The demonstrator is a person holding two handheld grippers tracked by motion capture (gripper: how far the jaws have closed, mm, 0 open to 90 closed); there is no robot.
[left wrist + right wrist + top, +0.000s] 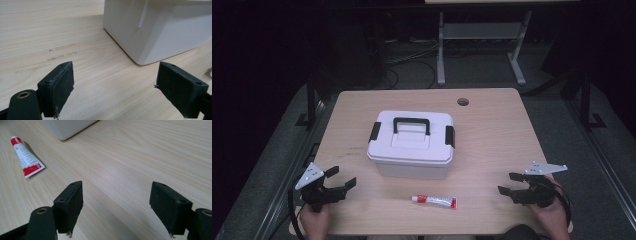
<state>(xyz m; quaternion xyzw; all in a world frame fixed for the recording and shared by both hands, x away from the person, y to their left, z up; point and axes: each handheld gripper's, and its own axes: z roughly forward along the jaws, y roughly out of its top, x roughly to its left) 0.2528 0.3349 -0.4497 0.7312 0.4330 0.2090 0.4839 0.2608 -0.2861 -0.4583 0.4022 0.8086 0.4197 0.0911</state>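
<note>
At the near left corner of the table (pixel 492 125), the left gripper (pixel 343 179) rests with jaws apart, holding nothing. At the near right, the right gripper (pixel 508 183) also sits spread and empty. Between them lies a tube (pixel 435 201), cap pointing left. Just beyond stands a white box (pixel 411 145), lid closed, black handle flat.

High view looking down over the whole table (pixel 502 125), both gripper views low, close, sharing the white box (pixel 160 30) corner.
</note>
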